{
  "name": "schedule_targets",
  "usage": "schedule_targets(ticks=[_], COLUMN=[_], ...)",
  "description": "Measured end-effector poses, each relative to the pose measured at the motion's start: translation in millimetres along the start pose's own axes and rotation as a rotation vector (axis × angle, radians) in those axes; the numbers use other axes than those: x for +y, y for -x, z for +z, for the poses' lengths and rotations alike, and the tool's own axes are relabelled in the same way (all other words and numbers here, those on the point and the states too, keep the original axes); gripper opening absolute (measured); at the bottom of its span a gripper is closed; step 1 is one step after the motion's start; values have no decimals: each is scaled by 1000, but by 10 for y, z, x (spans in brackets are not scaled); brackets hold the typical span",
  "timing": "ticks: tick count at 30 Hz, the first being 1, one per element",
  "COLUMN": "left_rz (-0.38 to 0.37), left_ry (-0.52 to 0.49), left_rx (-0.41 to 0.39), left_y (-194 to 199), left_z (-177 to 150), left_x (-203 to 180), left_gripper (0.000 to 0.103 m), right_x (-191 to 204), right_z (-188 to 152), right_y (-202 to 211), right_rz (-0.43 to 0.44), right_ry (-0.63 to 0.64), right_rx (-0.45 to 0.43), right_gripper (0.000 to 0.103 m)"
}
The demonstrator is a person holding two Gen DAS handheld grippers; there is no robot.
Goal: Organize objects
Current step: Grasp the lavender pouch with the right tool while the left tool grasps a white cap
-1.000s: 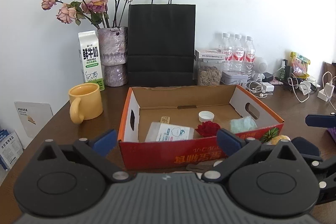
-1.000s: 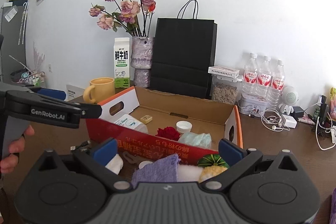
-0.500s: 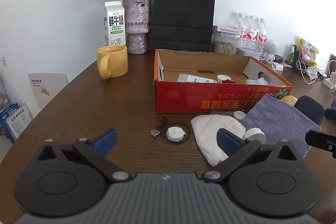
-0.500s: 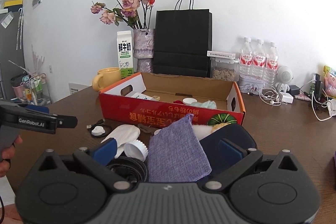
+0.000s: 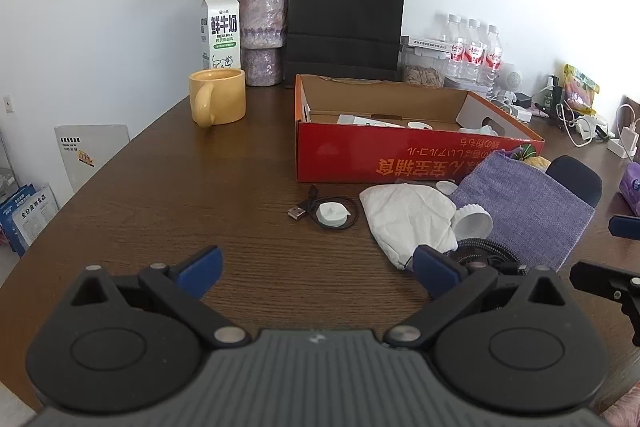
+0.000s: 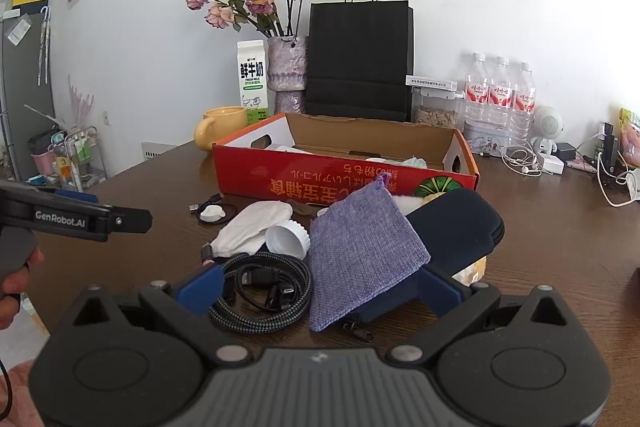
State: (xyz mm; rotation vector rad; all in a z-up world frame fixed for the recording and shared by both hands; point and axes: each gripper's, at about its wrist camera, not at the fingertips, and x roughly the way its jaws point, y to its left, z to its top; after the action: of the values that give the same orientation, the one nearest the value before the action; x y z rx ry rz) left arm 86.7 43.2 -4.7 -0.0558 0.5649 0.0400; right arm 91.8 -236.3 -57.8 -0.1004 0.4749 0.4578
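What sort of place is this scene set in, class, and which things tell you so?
Probably a home or small office room: a wooden table against a plain wall, holding a vase of dried roses, a milk carton and a yellow mug.

The table (image 5: 208, 195) is dark wood with visible grain and a slight sheen. The red box (image 5: 400, 157) is printed cardboard, raw brown inside. The purple pouch (image 6: 360, 247) is coarse woven cloth; the cable (image 6: 264, 291) is braided; the yellow mug (image 5: 218, 101) is glossy ceramic.
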Motion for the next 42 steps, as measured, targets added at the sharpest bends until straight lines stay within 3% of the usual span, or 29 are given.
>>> schedule_targets(ticks=[10,17,24,28,32,42], left_rz=[4,9,21,6,-37,-117], left_ry=[0,2,1,-9,-20,-51], left_rx=[15,22,35,51,71,109], left_y=[-53,-115,-163,-214,-287,-429], left_z=[-24,-20,-24,-34,-35,-60], left_x=[5,9,4,-51,-169,-502], left_gripper=[103,103,103,103,103,103], right_x=[-107,1,238,309,311,387], right_z=[-4,123,77,47,40,-14], right_y=[-27,-296,-755,-865,-864,-812], right_rz=[-79,-175,-200,-170,-157,-139], right_ry=[21,321,627,676,679,724], right_rx=[-22,-5,80,110,118,118], right_gripper=[103,99,86,74,71,50])
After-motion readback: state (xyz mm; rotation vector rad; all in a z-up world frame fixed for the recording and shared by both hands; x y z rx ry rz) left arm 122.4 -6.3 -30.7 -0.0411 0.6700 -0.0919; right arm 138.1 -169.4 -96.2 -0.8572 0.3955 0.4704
